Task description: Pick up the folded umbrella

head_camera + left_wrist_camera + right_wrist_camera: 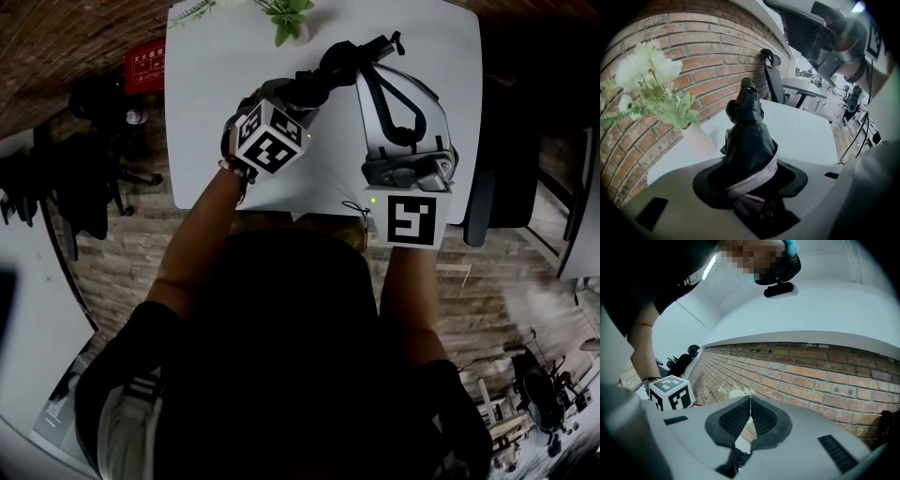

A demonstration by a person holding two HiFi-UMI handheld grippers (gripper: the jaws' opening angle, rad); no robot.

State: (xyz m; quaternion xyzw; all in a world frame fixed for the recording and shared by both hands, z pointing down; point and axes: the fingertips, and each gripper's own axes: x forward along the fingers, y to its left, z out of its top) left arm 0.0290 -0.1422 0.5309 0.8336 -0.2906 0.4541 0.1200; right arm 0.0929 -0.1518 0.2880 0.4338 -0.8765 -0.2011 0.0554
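Black fabric with a pale strap: one folded umbrella (323,77), clenched at its near end in my left gripper (751,187). Its long axis runs away from that gripper, over the table (202,103), pointing toward the far right corner. My right gripper (749,413), just beside it, has its jaws pressed together on nothing. One vase of flowers (286,17) stands at the far edge.

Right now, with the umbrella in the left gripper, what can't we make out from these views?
- Lower end of umbrella: left gripper view, buried between left gripper's pads.
- Most of plant: head view, cut off by top edge.
- Print on red sign: head view, too small.
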